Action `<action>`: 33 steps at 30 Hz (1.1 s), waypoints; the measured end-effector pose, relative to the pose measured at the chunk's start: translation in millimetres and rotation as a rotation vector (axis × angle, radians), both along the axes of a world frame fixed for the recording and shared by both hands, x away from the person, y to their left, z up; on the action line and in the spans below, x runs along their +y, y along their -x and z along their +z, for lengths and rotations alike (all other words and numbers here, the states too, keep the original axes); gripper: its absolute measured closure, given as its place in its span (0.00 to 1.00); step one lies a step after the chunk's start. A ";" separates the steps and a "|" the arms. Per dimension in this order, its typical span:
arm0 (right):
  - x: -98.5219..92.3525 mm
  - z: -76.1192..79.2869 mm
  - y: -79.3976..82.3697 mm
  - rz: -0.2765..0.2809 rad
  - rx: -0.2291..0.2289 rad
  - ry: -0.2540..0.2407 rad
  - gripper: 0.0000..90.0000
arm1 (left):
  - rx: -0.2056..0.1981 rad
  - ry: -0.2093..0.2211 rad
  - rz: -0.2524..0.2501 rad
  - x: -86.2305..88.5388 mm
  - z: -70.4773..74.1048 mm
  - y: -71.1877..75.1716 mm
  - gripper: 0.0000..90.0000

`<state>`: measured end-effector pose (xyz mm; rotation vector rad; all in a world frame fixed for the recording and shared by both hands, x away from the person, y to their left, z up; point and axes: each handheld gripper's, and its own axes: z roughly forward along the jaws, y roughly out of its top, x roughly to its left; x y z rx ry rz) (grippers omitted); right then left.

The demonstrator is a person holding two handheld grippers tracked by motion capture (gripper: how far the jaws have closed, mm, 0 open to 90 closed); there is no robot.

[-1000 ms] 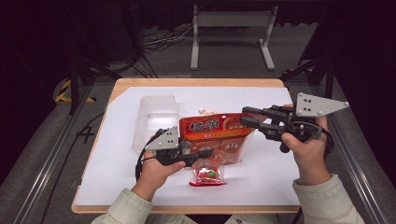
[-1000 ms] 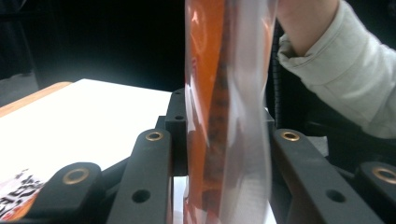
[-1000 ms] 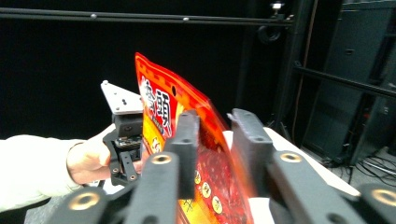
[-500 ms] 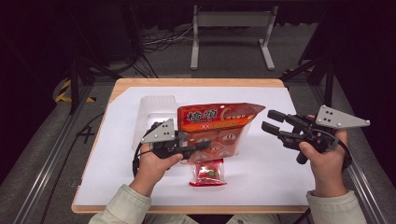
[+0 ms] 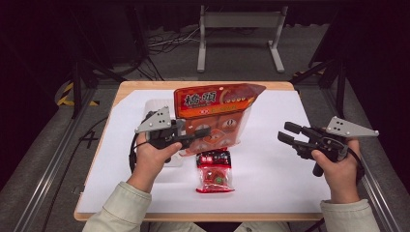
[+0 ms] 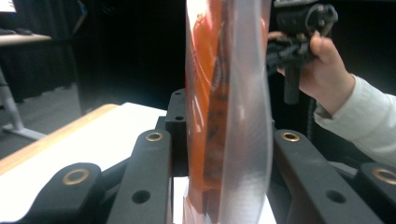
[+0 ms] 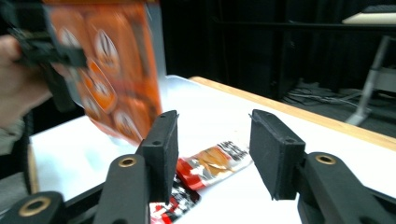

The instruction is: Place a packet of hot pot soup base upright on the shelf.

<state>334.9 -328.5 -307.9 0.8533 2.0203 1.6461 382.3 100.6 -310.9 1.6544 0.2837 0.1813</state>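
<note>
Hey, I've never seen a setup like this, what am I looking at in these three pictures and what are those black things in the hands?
A person sits at a table covered in white, holding a hand-operated tool in each hand: black tongs with two jaws and a camera on board. One picture is taken from above. The other two look along each tool's own jaws. The left tongs are shut on a big orange snack bag, holding it upright off the surface; their own picture shows the bag edge-on between the jaws. The right tongs are open and hold nothing. A small red packet lies flat on the table.
</note>
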 end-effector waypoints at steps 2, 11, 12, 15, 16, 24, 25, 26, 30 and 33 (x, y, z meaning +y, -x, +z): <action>-3.9 -8.1 -2.6 -0.013 0.018 0.003 0.56 | -0.005 -0.003 0.005 2.5 2.7 -2.9 0.79; -12.4 -25.7 -5.8 -0.046 0.073 0.002 0.55 | -0.008 -0.005 0.056 14.0 12.4 -21.2 0.79; -12.4 -26.3 -5.0 -0.046 0.074 0.003 0.55 | -0.006 -0.004 0.059 15.4 12.9 -24.0 0.79; -13.2 -27.3 -1.9 -0.049 0.078 0.005 0.55 | -0.003 0.004 0.076 19.2 14.1 -31.3 0.79; -13.6 -27.6 -1.2 -0.050 0.079 0.002 0.55 | -0.003 0.004 0.079 20.8 14.6 -34.1 0.79; -17.6 -30.1 2.8 -0.062 0.086 -0.003 0.55 | 0.029 0.015 0.142 34.2 14.2 -55.4 0.79; -17.9 -30.4 3.3 -0.065 0.087 -0.003 0.55 | 0.028 0.017 0.151 36.1 13.8 -57.9 0.79; -18.2 -30.6 3.6 -0.066 0.086 0.000 0.55 | 0.033 0.020 0.154 37.6 13.3 -59.5 0.79; -18.8 -31.2 4.1 -0.068 0.089 -0.001 0.55 | 0.031 0.041 0.198 46.6 11.4 -69.2 0.79; -18.6 -32.0 4.1 -0.069 0.091 0.001 0.55 | 0.036 0.051 0.226 53.4 9.9 -74.2 0.79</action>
